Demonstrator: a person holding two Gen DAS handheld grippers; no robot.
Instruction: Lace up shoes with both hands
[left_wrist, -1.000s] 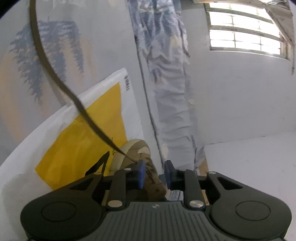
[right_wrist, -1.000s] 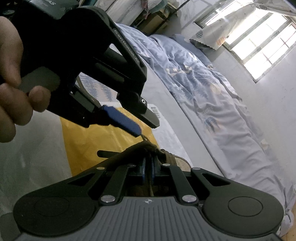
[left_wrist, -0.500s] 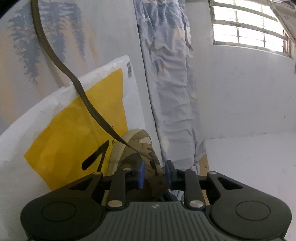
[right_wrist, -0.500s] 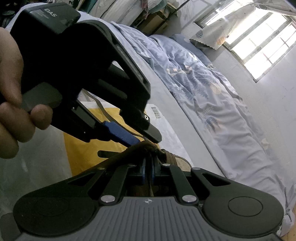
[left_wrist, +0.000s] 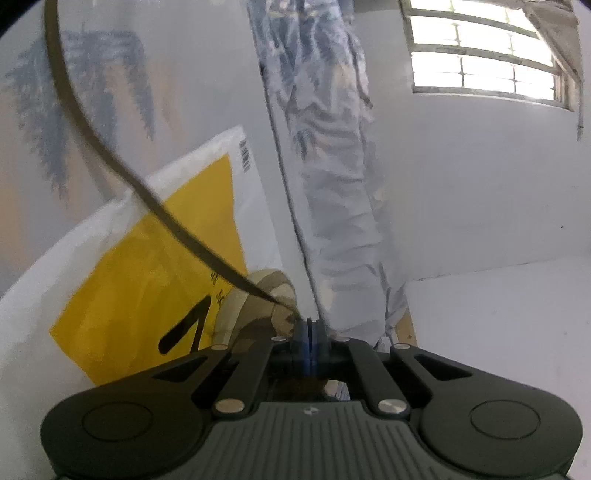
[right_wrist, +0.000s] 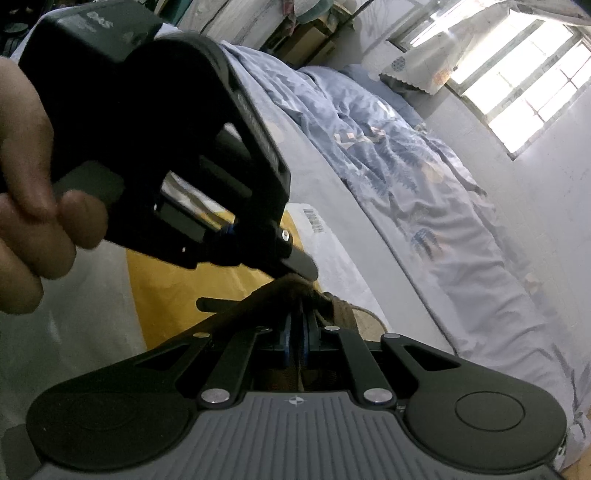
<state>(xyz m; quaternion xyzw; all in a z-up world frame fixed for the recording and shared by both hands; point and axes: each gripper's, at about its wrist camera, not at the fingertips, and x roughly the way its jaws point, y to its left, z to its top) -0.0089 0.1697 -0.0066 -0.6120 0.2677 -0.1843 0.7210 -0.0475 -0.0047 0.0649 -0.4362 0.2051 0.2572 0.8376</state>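
A tan shoe (left_wrist: 258, 295) (right_wrist: 347, 308) lies on a white and yellow plastic bag (left_wrist: 140, 280) on the bed. Its flat brown shoelace (left_wrist: 110, 158) sweeps down from the upper left into my left gripper (left_wrist: 308, 326), whose jaws are closing and whose blue pads meet on the lace just above the shoe. In the right wrist view the left gripper (right_wrist: 295, 263) hangs over the shoe, held by a hand (right_wrist: 29, 221). My right gripper (right_wrist: 295, 332) is shut on another brown strip of lace (right_wrist: 300, 373) at the near side of the shoe.
A crumpled blue patterned quilt (right_wrist: 406, 173) (left_wrist: 332, 184) runs along the bed's far side beside a white wall. A barred window (left_wrist: 480, 62) (right_wrist: 524, 74) is high on that wall. The bag (right_wrist: 173, 291) spreads left of the shoe.
The left gripper's pads, apart half a second ago with the lace running between them, have come together on the lace. The right gripper has stayed shut.
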